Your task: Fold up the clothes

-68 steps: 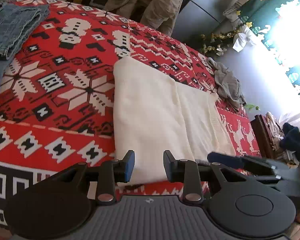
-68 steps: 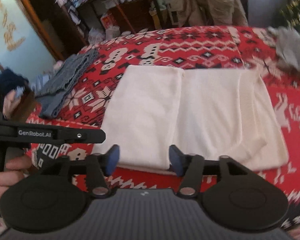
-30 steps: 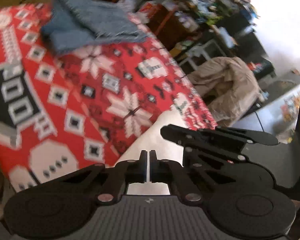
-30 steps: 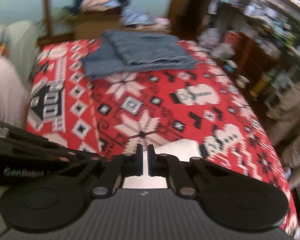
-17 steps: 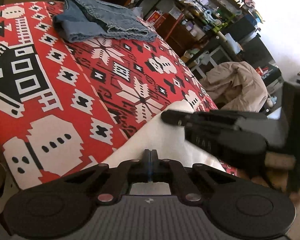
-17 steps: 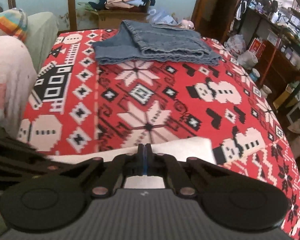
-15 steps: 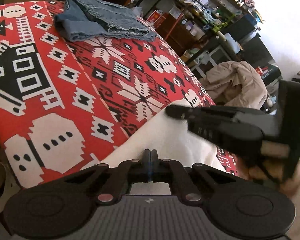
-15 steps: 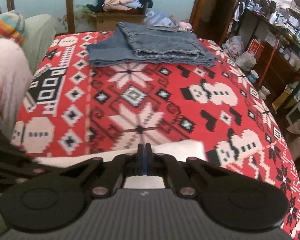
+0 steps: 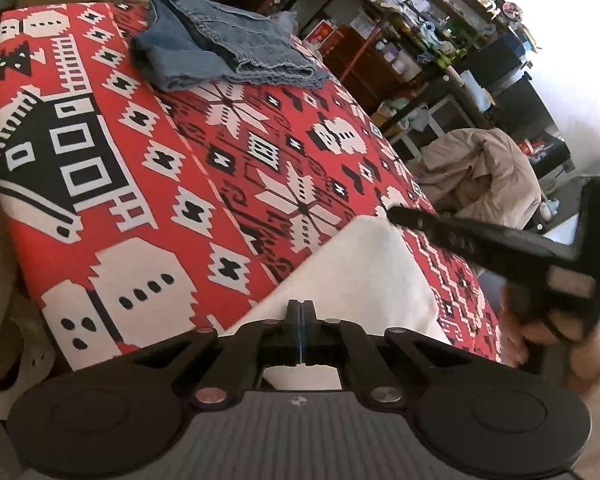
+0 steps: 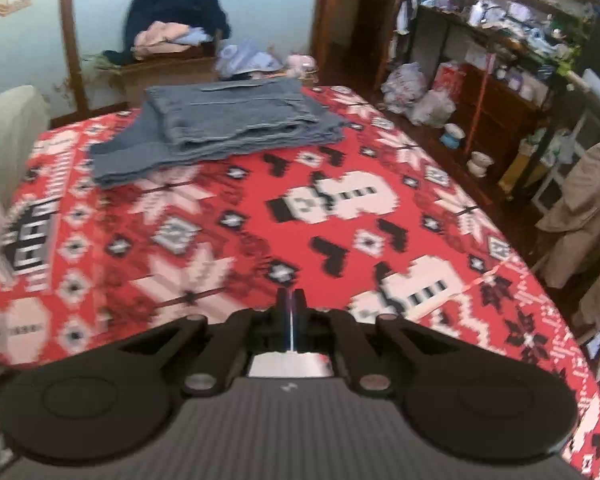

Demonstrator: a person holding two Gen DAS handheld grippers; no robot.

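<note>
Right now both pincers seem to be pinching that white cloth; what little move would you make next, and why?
Probably carry the pinched edge forward across the red patterned tablecloth and lay it down to finish the fold. The left gripper is shut on the white garment, which rises off the table to it. The right gripper is shut too, with white cloth showing just behind its fingers.

Since 2.3 s ago both claws went from jaws apart over the near edge of the flat cream knitted garment [image 9: 364, 272] to jaws pressed together. Left claw [image 9: 301, 326] now pinches the cream fabric. Right claw [image 10: 289, 320] has swung away from the left one; the cream cloth that lay ahead of it now shows only beneath its jaws.
</note>
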